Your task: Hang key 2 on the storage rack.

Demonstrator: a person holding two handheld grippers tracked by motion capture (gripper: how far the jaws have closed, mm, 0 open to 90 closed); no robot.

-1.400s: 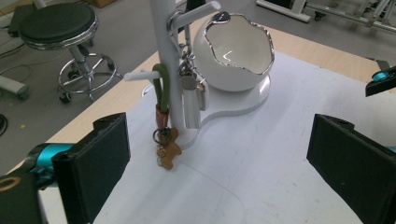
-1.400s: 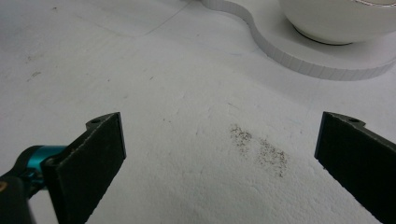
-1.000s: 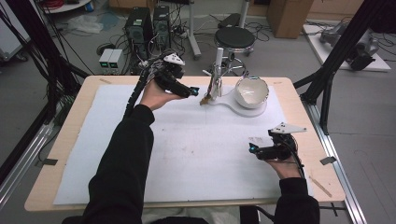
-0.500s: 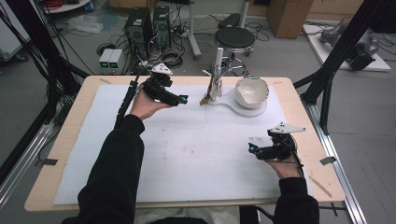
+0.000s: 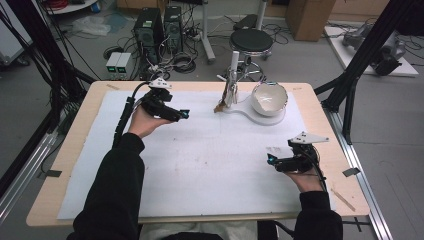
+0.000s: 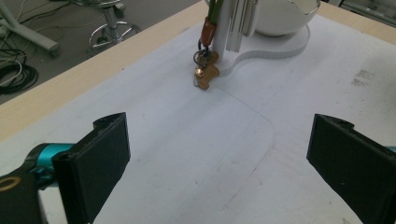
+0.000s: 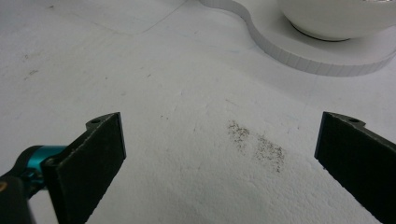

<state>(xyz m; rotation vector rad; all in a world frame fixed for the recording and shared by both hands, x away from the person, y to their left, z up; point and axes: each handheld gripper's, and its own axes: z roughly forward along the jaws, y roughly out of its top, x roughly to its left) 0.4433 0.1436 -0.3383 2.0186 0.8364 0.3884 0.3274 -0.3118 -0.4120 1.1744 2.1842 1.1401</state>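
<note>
A white bowl (image 5: pixel 269 97) sits on a flat white base (image 5: pixel 248 113) at the back of the table. On the same base stands a white post (image 5: pixel 233 75) with a bunch of keys and a brown tag (image 5: pixel 220 106) hanging at its foot. My left gripper (image 5: pixel 183 114) hovers left of the post, open and holding nothing. In the left gripper view the keys (image 6: pixel 204 74), post (image 6: pixel 229 28) and bowl (image 6: pixel 280 18) lie ahead of the open left gripper (image 6: pixel 219 158). My right gripper (image 5: pixel 270 159) is open and holds nothing low over the mat, near the right front; the right gripper (image 7: pixel 215 158) faces the bowl (image 7: pixel 336 18) and base (image 7: pixel 299 53).
A white mat (image 5: pixel 200 165) covers most of the wooden table (image 5: pixel 75 150). A dark smudge (image 7: pixel 257 144) marks the mat in front of the right gripper. Black frame struts (image 5: pixel 350 85), a stool (image 5: pixel 251 40) and computer cases (image 5: pixel 155 25) stand beyond the far edge.
The left gripper has drawn back to the left, away from the post and keys, and a little nearer the person. The right gripper has stayed where it was.
</note>
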